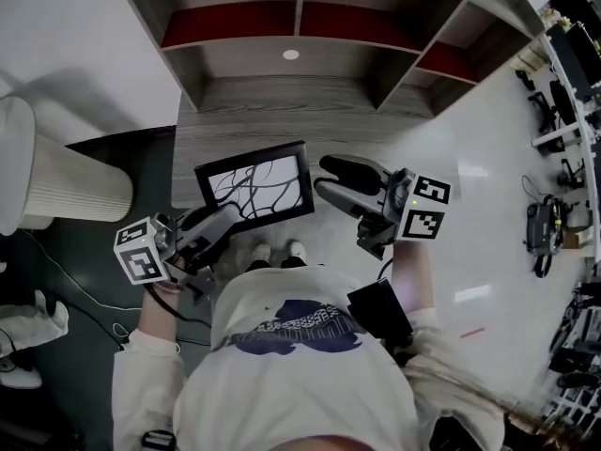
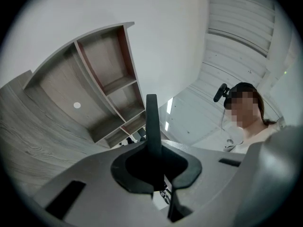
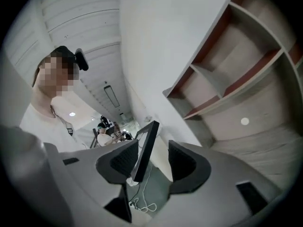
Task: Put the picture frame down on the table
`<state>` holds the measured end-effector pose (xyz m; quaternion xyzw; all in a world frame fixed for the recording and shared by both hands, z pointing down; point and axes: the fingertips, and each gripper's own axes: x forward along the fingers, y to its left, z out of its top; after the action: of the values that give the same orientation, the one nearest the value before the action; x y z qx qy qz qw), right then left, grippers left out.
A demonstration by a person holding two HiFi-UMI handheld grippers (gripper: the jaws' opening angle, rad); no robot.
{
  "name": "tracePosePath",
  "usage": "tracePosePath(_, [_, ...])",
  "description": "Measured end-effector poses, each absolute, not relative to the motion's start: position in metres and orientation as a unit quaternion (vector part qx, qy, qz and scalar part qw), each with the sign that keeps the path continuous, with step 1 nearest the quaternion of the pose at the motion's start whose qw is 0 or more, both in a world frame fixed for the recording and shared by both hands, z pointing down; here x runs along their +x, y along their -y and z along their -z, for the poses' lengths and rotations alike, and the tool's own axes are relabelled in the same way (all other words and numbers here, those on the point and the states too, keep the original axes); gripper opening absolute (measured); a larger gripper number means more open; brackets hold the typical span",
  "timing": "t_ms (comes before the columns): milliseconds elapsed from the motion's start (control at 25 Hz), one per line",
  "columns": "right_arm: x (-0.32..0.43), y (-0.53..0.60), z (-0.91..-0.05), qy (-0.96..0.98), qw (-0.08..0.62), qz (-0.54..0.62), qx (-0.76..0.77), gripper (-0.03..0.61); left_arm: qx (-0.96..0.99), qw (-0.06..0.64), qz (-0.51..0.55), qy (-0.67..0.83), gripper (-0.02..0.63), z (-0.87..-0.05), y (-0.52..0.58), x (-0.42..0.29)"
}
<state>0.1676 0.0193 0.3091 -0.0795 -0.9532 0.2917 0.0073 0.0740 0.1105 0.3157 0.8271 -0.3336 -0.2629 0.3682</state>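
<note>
A black picture frame (image 1: 254,188) with a white sheet of dark branching lines is held in the air over the front edge of the wooden table (image 1: 282,111). My left gripper (image 1: 223,218) is shut on the frame's lower left edge. In the left gripper view the frame (image 2: 151,122) stands edge-on, pinched between the pads of my left gripper (image 2: 156,165). My right gripper (image 1: 331,180) is open at the frame's right edge. In the right gripper view the frame (image 3: 146,148) sits between the jaws of my right gripper (image 3: 154,164), close to the left pad, with a clear gap to the right pad.
The table carries a shelf unit (image 1: 300,26) with red-backed compartments and a small white disc (image 1: 291,54). A white ribbed cylinder (image 1: 66,181) stands at the left on dark floor with cables. Racks of equipment (image 1: 563,92) line the right side.
</note>
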Motion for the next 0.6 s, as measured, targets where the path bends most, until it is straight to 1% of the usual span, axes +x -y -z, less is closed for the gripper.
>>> tracePosePath(80, [0.156, -0.028, -0.318, 0.945, 0.024, -0.309, -0.105, 0.191, 0.827, 0.375, 0.266, 0.325, 0.038, -0.318, -0.111, 0.074])
tracePosePath(280, [0.145, -0.043, -0.319, 0.924, 0.022, -0.35, -0.154, 0.196, 0.82, 0.39, 0.28, 0.311, 0.038, -0.323, -0.111, 0.073])
tracePosePath(360, [0.144, -0.045, -0.319, 0.924, 0.028, -0.349, -0.154, 0.184, 0.818, 0.393, 0.285, 0.309, 0.038, -0.322, -0.111, 0.073])
tracePosePath(600, [0.142, -0.046, -0.317, 0.922, 0.034, -0.353, -0.152, 0.116, 0.815, 0.4, 0.286, 0.306, 0.038, -0.323, -0.111, 0.074])
